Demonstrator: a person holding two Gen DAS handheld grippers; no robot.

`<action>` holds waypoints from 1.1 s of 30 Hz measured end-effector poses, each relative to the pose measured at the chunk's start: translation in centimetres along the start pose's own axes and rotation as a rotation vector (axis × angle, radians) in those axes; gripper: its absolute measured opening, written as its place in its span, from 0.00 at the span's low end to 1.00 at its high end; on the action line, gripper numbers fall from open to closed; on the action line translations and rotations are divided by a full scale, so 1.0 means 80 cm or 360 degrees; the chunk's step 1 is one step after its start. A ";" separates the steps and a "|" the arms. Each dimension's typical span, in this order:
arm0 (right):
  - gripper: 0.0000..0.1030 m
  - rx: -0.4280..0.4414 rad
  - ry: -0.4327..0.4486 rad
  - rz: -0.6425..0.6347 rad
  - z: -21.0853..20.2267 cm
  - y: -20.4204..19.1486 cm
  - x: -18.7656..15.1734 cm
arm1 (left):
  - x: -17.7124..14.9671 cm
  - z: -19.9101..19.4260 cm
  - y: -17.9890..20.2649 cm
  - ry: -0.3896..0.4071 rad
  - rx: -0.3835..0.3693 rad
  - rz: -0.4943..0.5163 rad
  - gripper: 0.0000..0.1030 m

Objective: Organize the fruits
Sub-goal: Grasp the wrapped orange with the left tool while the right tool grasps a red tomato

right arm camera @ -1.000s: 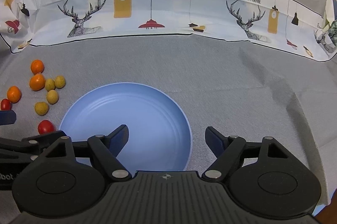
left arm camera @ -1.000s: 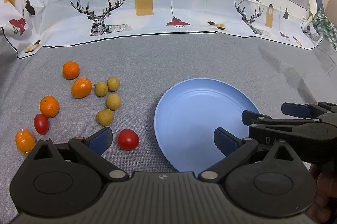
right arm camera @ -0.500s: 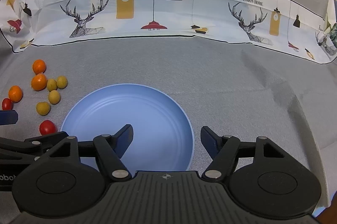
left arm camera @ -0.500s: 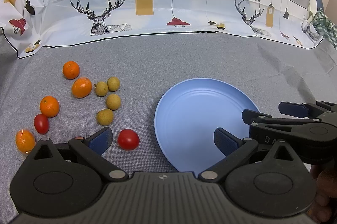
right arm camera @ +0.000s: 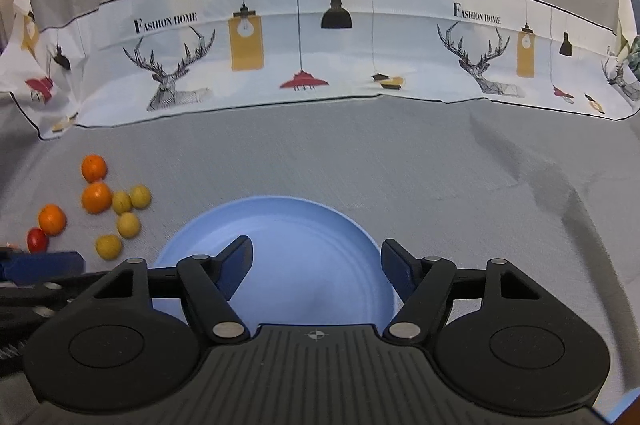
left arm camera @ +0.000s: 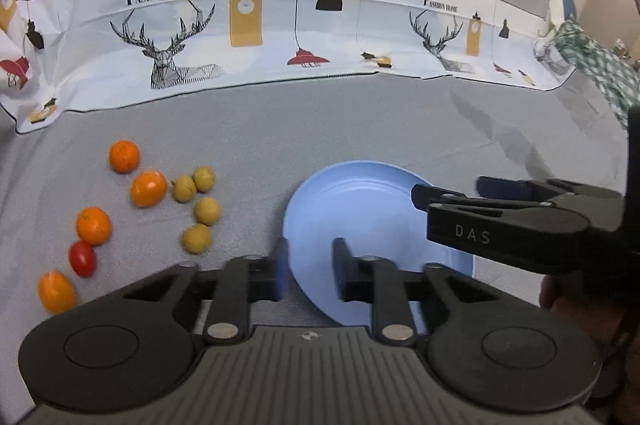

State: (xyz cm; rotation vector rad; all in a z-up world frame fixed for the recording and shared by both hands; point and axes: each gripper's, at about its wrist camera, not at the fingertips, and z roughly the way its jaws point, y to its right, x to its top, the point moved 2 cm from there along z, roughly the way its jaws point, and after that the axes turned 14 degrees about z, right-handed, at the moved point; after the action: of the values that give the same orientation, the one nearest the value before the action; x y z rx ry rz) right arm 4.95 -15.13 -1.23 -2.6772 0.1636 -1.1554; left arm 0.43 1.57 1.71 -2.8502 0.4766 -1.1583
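- Left wrist view: left gripper (left arm camera: 308,265) has its jaws closed, nothing visibly held, over the near rim of the empty blue plate (left arm camera: 360,201). The oranges (left arm camera: 148,188) lie loose to the left, so sorting has likely barely begun.
- Right wrist view: right gripper (right arm camera: 316,265) hovers over the plate (right arm camera: 280,217), its jaws closing on nothing. Next, probably reopen and reach left for fruit.

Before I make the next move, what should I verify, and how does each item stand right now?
1. Blue plate empty and ready for fruit: ok.
2. Left gripper open for a pick: not ok. It is shut, with no fruit seen between its fingers.
3. Right gripper free: ok. Its jaws are closing and only the plate shows between them.
4. Fruit loose on the grey cloth left of the plate: ok. There are four oranges, four yellow-green fruits and a red tomato.
5. Cloth under the left gripper's body free of fruit: cannot tell, it is hidden.
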 end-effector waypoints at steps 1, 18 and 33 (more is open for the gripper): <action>0.52 0.0019 0.0003 0.0006 0.000 -0.004 0.001 | 0.003 -0.002 -0.012 -0.0018 -0.0034 -0.0024 0.19; 0.60 0.0434 -0.0123 -0.0561 0.029 -0.178 -0.071 | -0.055 0.054 -0.210 -0.0533 0.0369 -0.0450 0.79; 0.38 0.0156 -0.0260 -0.0929 0.073 -0.219 -0.114 | -0.086 0.081 -0.210 -0.0742 0.0307 -0.0362 0.47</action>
State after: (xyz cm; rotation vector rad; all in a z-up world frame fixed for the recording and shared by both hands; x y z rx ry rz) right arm 3.19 4.49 -7.25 -2.7895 -0.7243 -1.0287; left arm 4.80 19.03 -5.28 -2.9128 0.0168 -0.4845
